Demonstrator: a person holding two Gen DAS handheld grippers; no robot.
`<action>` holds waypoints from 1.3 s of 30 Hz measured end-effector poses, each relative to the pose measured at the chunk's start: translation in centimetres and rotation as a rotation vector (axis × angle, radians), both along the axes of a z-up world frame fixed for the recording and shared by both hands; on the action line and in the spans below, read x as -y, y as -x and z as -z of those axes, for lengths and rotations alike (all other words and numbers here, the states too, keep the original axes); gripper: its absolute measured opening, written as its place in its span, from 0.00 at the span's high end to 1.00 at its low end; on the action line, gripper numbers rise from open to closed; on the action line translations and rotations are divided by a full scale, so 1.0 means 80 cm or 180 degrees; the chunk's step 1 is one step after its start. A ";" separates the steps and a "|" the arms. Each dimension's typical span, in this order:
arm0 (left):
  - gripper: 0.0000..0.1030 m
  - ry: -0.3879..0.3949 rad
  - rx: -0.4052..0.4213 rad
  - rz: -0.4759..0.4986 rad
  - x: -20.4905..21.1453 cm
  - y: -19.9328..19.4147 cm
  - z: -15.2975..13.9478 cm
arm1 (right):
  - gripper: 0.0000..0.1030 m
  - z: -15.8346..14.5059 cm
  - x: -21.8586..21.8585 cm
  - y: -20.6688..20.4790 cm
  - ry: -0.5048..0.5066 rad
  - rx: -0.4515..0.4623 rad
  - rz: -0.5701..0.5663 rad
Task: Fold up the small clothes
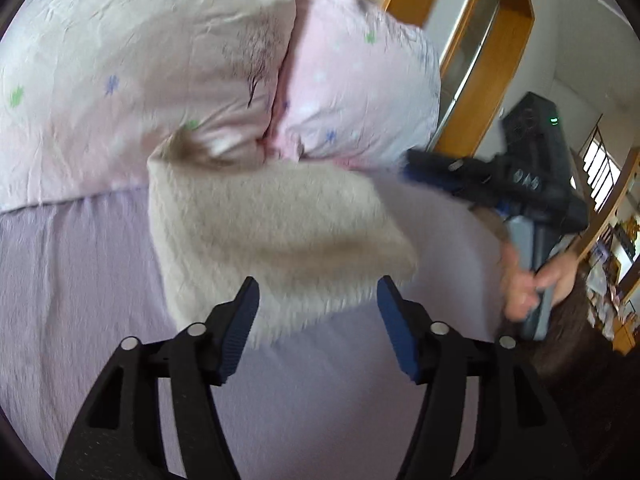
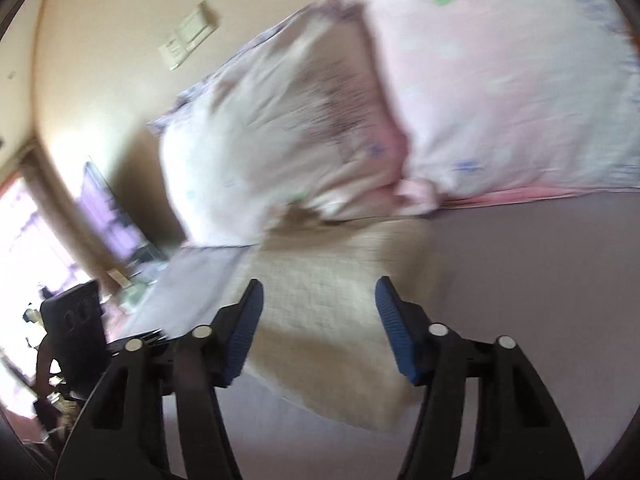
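Note:
A cream fuzzy knit garment point(image 1: 272, 236) lies folded on the lilac bed sheet point(image 1: 72, 280), its far end against the pillows. My left gripper point(image 1: 318, 308) is open and empty, just short of the garment's near edge. In the left wrist view the right gripper point(image 1: 424, 164) hovers at the garment's right end, held by a hand point(image 1: 524, 284); its jaws are blurred there. In the right wrist view the right gripper point(image 2: 318, 308) is open and empty above the garment point(image 2: 328, 312). Both views are motion blurred.
Two pink floral pillows point(image 1: 132, 80) point(image 1: 360, 92) lie at the head of the bed. A wooden-framed door point(image 1: 480, 52) stands to the right. The left gripper's body point(image 2: 76, 328) shows at the left of the right wrist view, near a bright window point(image 2: 28, 248).

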State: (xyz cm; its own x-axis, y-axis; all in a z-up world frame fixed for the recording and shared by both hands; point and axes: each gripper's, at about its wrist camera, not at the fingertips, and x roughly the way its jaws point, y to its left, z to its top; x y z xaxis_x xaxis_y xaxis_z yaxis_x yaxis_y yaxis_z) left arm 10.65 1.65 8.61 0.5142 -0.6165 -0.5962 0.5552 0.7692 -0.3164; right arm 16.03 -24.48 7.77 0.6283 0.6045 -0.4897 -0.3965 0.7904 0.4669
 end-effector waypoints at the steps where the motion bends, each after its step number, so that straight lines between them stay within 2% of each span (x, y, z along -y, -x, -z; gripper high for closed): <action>1: 0.39 0.0004 -0.0006 0.0015 0.006 -0.002 0.000 | 0.42 0.011 -0.015 -0.018 0.0048 -0.0115 -0.0041; 3: 0.38 -0.0044 -0.0067 0.0037 0.022 -0.008 0.008 | 0.42 0.037 -0.030 -0.057 0.0283 -0.0422 0.0195; 4: 0.38 -0.0084 -0.0098 0.0033 0.027 -0.007 0.012 | 0.49 0.059 -0.026 -0.079 0.0329 -0.0634 0.0304; 5: 0.38 -0.0113 -0.0140 0.0030 0.030 -0.008 0.018 | 0.52 0.069 -0.018 -0.090 0.0259 -0.0668 0.0343; 7: 0.36 -0.0105 -0.0179 0.0024 0.029 -0.005 0.024 | 0.52 0.064 -0.013 -0.087 0.0274 -0.0667 0.0320; 9: 0.30 -0.0073 -0.0191 -0.0053 0.018 -0.002 0.024 | 0.52 0.047 -0.014 -0.066 0.0295 -0.0591 0.0297; 10: 0.28 -0.0020 -0.0195 -0.0103 0.008 0.001 0.022 | 0.49 0.035 -0.015 -0.048 0.0265 -0.0454 0.0231; 11: 0.26 0.0021 -0.0202 -0.0125 0.002 0.001 0.021 | 0.42 0.024 -0.016 -0.030 0.0211 -0.0334 0.0128; 13: 0.23 0.0120 -0.0237 -0.0188 -0.013 0.002 0.020 | 0.40 0.015 -0.018 0.001 0.0059 -0.0256 -0.0130; 15: 0.18 0.0159 -0.0273 -0.0230 -0.020 0.005 0.022 | 0.37 0.026 -0.016 0.021 0.0010 -0.0348 -0.0251; 16: 0.15 0.0160 -0.0295 -0.0262 -0.021 0.007 0.024 | 0.34 0.041 -0.016 0.023 0.0124 -0.0487 -0.0220; 18: 0.13 0.0142 -0.0379 -0.0338 -0.021 0.010 0.028 | 0.34 0.079 -0.016 0.015 0.0480 -0.0803 0.0017; 19: 0.13 0.0137 -0.0416 -0.0360 -0.019 0.014 0.030 | 0.37 0.086 -0.010 0.016 0.0411 -0.0824 0.0045; 21: 0.10 0.0030 -0.0477 -0.0471 -0.012 0.022 0.034 | 0.37 0.075 0.003 0.034 0.0204 -0.0695 0.0090; 22: 0.06 -0.0076 -0.0467 -0.0566 -0.006 0.028 0.036 | 0.34 0.068 0.007 0.044 0.0190 -0.0602 0.0124; 25: 0.02 -0.0296 -0.0394 -0.0741 0.003 0.038 0.039 | 0.02 0.049 0.011 0.080 0.0334 -0.0260 0.0386; 28: 0.02 -0.0677 -0.0291 -0.1016 0.012 0.038 0.043 | 0.01 0.044 0.002 0.105 0.0721 -0.0097 0.0668; 30: 0.02 -0.0800 -0.0294 -0.1119 0.010 0.040 0.047 | 0.01 0.053 -0.016 0.110 0.1150 -0.0132 0.0911; 32: 0.02 -0.0847 -0.0332 -0.1166 0.007 0.034 0.054 | 0.01 0.065 -0.024 0.105 0.1418 -0.0149 0.0986; 39: 0.02 -0.1018 -0.0466 -0.1244 0.002 0.026 0.080 | 0.01 0.102 -0.037 0.094 0.1542 -0.0340 0.0904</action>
State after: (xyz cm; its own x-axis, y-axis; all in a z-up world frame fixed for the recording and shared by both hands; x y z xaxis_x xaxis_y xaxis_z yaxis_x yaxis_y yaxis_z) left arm 8.58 1.46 2.21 0.5666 -0.1707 -0.8061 0.1750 0.9809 -0.0847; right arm 8.50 -21.52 -0.40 0.6651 0.1098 -0.7386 -0.1079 0.9929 0.0505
